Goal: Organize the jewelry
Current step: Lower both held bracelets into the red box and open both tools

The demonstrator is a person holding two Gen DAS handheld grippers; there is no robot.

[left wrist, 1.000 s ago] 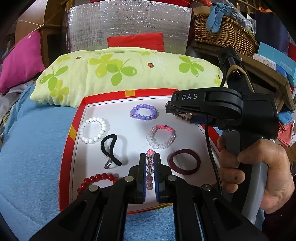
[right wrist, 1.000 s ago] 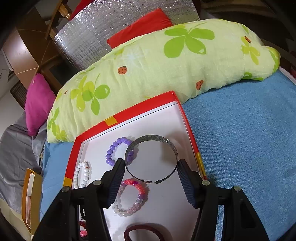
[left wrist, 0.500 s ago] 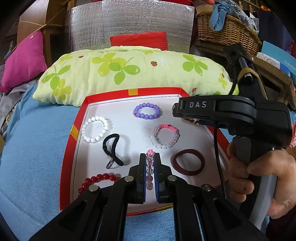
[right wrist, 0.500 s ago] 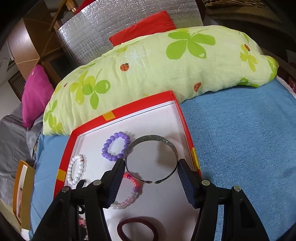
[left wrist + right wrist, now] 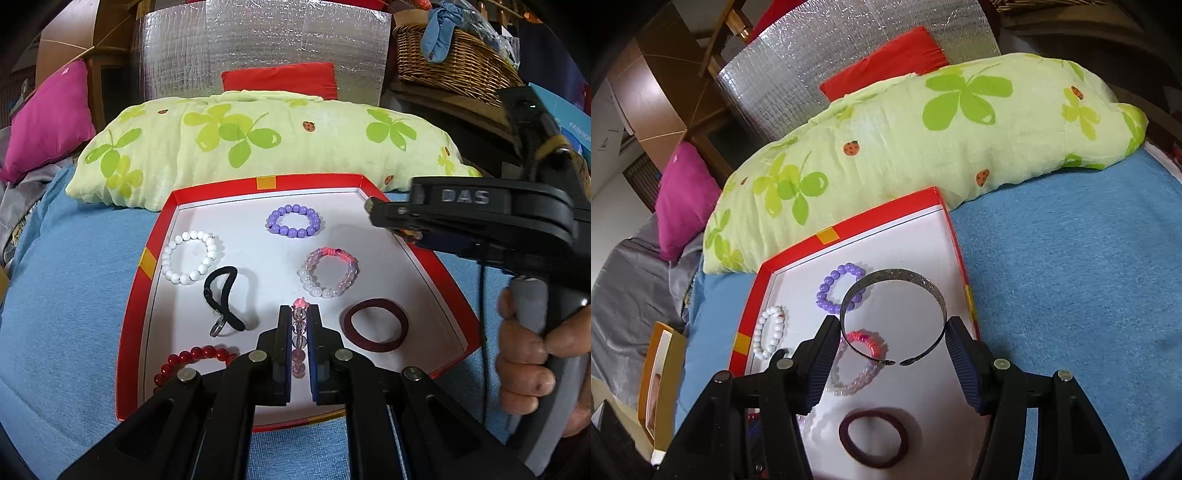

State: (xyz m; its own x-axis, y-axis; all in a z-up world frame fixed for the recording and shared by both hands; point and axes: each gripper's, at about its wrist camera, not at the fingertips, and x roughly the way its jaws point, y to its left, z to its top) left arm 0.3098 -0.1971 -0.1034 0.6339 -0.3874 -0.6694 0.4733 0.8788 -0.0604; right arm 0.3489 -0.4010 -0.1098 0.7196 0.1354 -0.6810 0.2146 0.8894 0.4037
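Left gripper (image 5: 299,332): closed on a pink bead bracelet (image 5: 298,343), the strand running lengthwise between the pads, star bead at the tips, low over the near middle of the tray.
Tray (image 5: 129,325): red rim, white floor; going left to right it held a white bead bracelet (image 5: 191,257), a black hair tie (image 5: 221,295), a red bead bracelet (image 5: 192,360), a purple bead bracelet (image 5: 293,220), a pink-and-clear bracelet (image 5: 327,272) and a maroon band (image 5: 376,325).
Right gripper (image 5: 892,345): spread wide yet bearing on both sides of a silver cuff bangle (image 5: 892,317), its gap toward the camera, held over the tray's right half.
Key relation: bare white floor lay just beneath and right of the cuff, so the right hand looked nearer a free spot.
Surface: blue blanket (image 5: 1071,295), likely soft.
Room: a green leaf-print pillow (image 5: 258,147) touched the tray's far edge.
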